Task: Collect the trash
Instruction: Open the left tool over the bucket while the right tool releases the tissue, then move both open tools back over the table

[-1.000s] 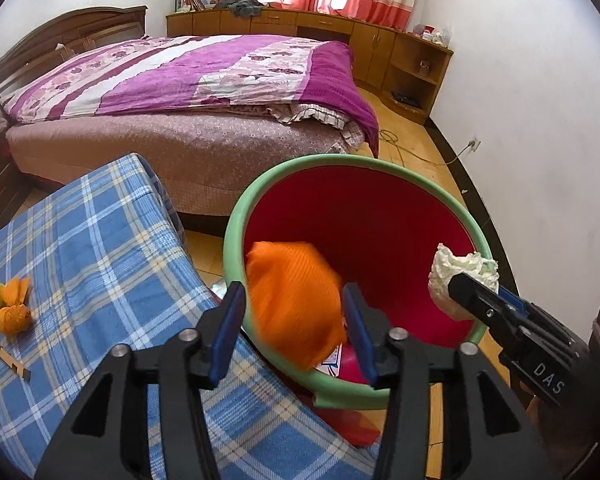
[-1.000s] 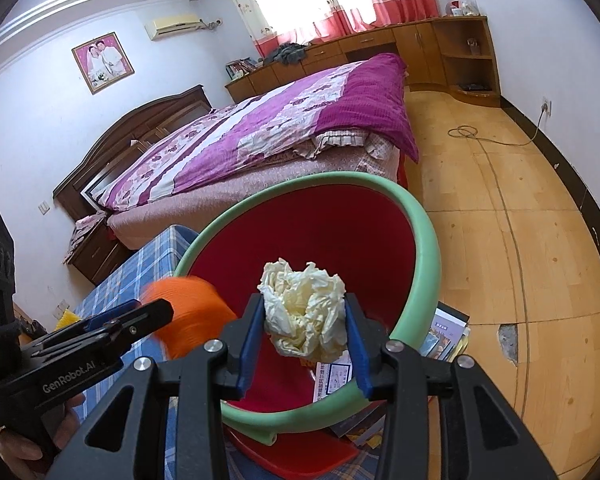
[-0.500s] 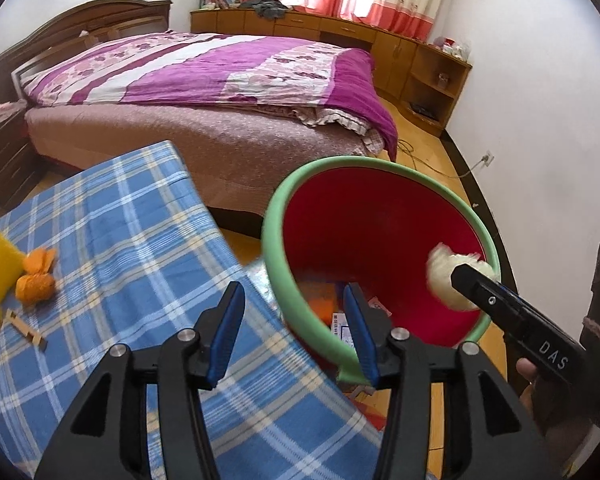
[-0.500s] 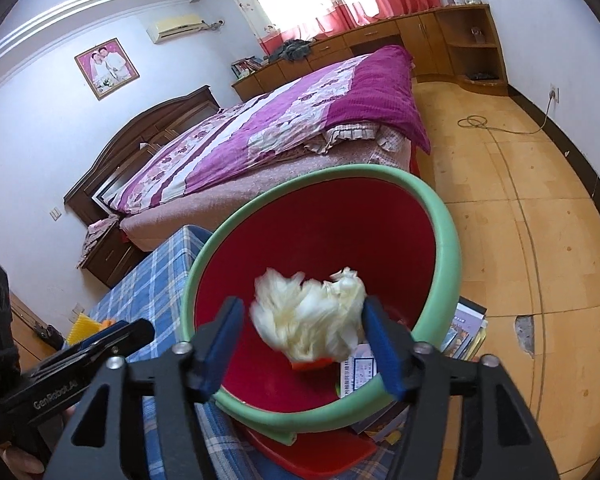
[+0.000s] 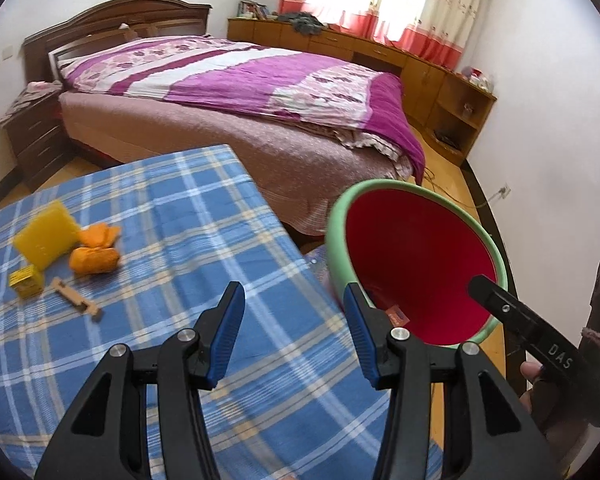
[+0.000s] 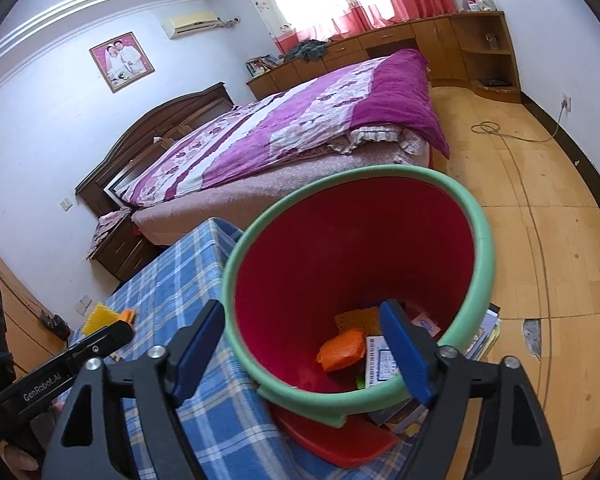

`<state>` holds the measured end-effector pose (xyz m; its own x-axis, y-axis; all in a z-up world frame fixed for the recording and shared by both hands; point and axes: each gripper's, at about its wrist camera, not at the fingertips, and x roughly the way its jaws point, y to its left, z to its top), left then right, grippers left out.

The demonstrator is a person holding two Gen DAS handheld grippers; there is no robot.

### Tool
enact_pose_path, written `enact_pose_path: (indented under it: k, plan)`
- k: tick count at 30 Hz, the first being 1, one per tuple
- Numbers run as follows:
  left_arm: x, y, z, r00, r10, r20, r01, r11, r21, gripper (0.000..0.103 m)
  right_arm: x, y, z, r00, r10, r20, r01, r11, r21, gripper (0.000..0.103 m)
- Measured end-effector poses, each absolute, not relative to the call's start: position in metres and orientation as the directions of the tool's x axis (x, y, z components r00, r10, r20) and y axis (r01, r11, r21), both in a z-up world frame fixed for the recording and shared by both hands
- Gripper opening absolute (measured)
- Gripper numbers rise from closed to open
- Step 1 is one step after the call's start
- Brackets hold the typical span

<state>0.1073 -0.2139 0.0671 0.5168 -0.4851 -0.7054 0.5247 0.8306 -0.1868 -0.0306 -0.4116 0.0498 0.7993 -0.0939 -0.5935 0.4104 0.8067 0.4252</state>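
With both claws spread and empty, the right claw (image 6: 300,344) hangs over the bin (image 6: 480,240) at lower centre, where an orange wad (image 6: 342,349), a yellow sponge and cards lie. The left claw (image 5: 294,332) faces the table (image 5: 204,208); the next move likely calls for reaching the orange scraps (image 5: 94,258) at left.

A red bin (image 6: 380,248) with a pale green rim stands just off the table's right edge, tilted toward the viewer. Inside at the bottom lie an orange wad (image 6: 342,349), a yellow sponge piece (image 6: 356,317) and printed paper (image 6: 380,362). On the table's far left lie another orange wad (image 5: 94,258), a yellow sponge (image 5: 46,236), a small yellow box (image 5: 26,280) and a wooden clip (image 5: 76,298).
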Motion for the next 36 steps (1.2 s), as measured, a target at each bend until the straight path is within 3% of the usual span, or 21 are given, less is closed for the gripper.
enact_pose_path:
  k: [19, 23, 34, 36]
  plan:
    - [0.120, -0.125, 0.073, 0.610, -0.395, -0.687, 0.368, 0.909, -0.196, 0.057, -0.003, -0.346, 0.067, 0.801, -0.034, -0.597, 0.323, 0.865, 0.384, 0.094]
    - [0.126, -0.107, 0.072, 0.634, -0.356, -0.687, 0.328, 0.928, -0.178, 0.065, 0.006, -0.331, 0.067, 0.798, -0.017, -0.603, 0.303, 0.876, 0.376, 0.097]
    - [0.149, -0.055, 0.060, 0.659, -0.255, -0.707, 0.233, 0.964, -0.130, 0.072, 0.039, -0.296, 0.075, 0.792, 0.015, -0.611, 0.253, 0.902, 0.350, 0.101]
    - [0.156, -0.044, 0.055, 0.663, -0.230, -0.713, 0.204, 0.971, -0.124, 0.079, 0.045, -0.291, 0.076, 0.793, 0.021, -0.609, 0.243, 0.905, 0.348, 0.101]
